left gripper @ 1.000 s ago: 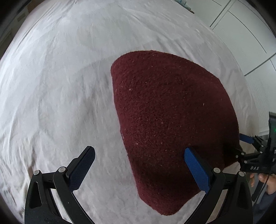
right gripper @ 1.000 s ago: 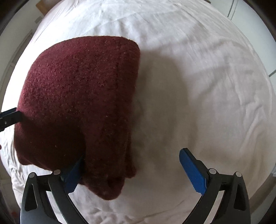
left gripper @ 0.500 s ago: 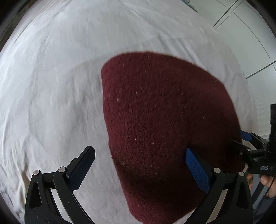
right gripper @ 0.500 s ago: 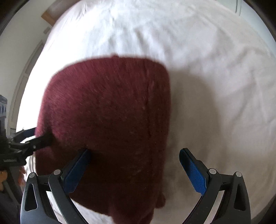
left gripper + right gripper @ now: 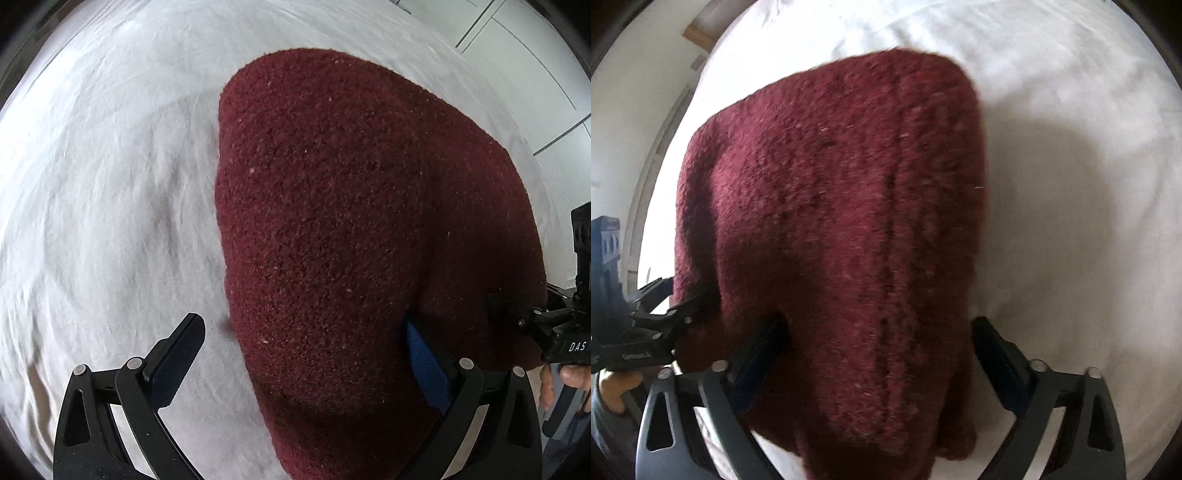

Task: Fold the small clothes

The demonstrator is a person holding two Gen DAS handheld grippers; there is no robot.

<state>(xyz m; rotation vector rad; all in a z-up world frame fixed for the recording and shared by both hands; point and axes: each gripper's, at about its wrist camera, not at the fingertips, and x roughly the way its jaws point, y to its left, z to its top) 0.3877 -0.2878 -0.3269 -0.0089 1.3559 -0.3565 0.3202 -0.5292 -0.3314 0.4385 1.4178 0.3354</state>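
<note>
Folding partly done, by appearance: dark red knit garment [image 5: 354, 229] is seen doubled into thick compact block on white sheet [image 5: 103, 192]; final fold and flattening judged outstanding. Garment fills centre and right of left wrist frame, centre-left of right wrist frame. Left gripper [image 5: 306, 354]: jaws spread wide, garment's lower left edge between them, right pad buried against knit, left pad clear over sheet; nothing clamped. Right gripper [image 5: 879, 354]: jaws closing, garment's lower part between them, firm pinch not yet evident.
</note>
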